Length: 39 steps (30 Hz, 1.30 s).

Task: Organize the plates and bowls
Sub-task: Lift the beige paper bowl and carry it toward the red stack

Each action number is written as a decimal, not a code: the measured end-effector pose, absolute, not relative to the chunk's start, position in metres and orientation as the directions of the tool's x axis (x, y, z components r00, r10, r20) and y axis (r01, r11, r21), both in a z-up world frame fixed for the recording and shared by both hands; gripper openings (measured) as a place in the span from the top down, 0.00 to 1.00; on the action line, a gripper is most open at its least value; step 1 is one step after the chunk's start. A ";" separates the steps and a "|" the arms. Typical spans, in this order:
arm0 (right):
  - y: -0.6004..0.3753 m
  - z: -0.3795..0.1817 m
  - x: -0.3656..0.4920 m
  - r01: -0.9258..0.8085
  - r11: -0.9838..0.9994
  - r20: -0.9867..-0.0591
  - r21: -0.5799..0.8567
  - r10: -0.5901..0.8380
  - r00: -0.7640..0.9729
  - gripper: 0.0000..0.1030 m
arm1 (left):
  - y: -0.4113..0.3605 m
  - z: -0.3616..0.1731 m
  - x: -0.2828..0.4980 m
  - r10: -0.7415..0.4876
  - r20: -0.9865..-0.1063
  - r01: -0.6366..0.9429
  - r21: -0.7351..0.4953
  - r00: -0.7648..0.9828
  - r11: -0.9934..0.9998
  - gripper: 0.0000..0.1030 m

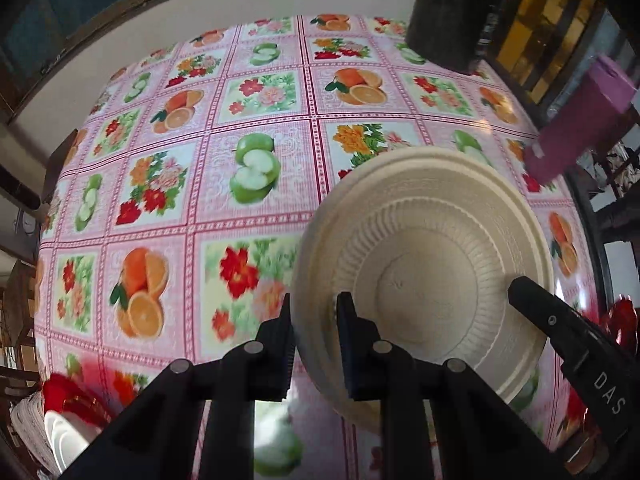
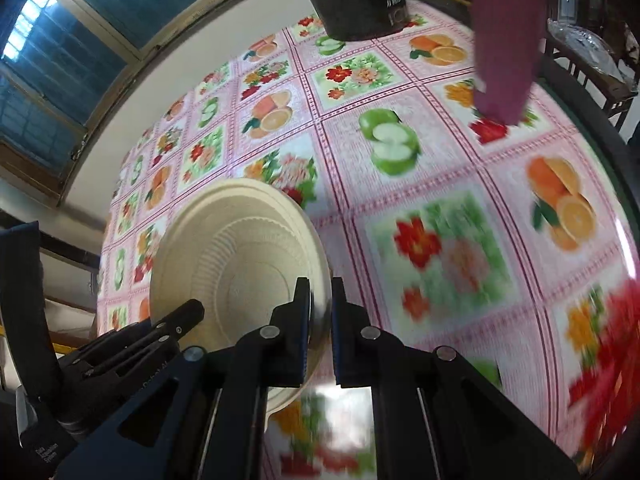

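A cream ribbed bowl (image 1: 424, 248) hangs tilted above the fruit-and-flower tablecloth (image 1: 192, 184), held from both sides. My left gripper (image 1: 314, 304) is shut on the bowl's left rim, one finger outside the wall and one inside. The right gripper's black finger (image 1: 532, 292) reaches onto the opposite rim. In the right wrist view the same bowl (image 2: 236, 256) sits left of centre, and my right gripper (image 2: 320, 284) is shut on its right rim. The left gripper (image 2: 188, 312) shows there at the bowl's lower left edge.
A black cylindrical container (image 1: 444, 28) (image 2: 360, 0) stands at the table's far side. A purple object (image 1: 580, 120) (image 2: 504, 40) hangs over the right part. White plates (image 1: 60, 440) and a red item (image 1: 68, 392) lie at the near left corner; another red object (image 1: 620, 316) is at the right edge.
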State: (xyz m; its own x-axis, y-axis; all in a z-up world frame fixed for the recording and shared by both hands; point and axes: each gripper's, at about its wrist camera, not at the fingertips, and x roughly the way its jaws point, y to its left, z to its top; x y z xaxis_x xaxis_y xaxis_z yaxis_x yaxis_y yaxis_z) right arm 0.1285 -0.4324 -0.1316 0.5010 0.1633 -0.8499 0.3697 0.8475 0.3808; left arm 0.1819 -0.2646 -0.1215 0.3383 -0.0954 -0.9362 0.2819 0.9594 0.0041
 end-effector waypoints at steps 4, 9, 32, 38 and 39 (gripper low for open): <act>-0.408 -0.109 0.094 0.340 0.855 -0.829 0.391 0.168 0.533 0.90 | -0.242 -0.102 0.146 -0.121 -0.917 0.295 -0.004 0.380 0.956 0.79; -0.376 -0.084 0.063 0.295 0.865 -0.799 0.406 0.180 0.573 0.90 | -0.208 -0.078 0.112 -0.136 -0.884 0.290 -0.001 0.448 0.957 0.79; -0.224 -0.033 0.028 0.003 0.899 -0.724 0.437 0.350 0.594 0.90 | -0.049 -0.041 0.042 -0.063 -0.806 0.077 -0.022 0.589 0.997 0.79; -0.193 -0.035 0.034 -0.050 0.901 -0.727 0.431 0.380 0.573 0.90 | -0.021 -0.045 0.037 -0.033 -0.807 0.016 -0.029 0.590 0.999 0.79; -0.189 -0.035 0.035 -0.056 0.901 -0.727 0.431 0.383 0.570 0.90 | -0.016 -0.045 0.036 -0.029 -0.807 0.008 -0.031 0.589 1.000 0.79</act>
State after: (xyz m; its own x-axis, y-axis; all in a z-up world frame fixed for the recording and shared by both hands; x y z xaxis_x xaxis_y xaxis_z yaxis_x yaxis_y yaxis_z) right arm 0.0347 -0.1886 -0.0354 0.5699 0.3830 -0.7270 -0.0557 0.9007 0.4309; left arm 0.0356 -0.0161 -0.0450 0.5894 -0.0292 -0.8073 0.0077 0.9995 -0.0306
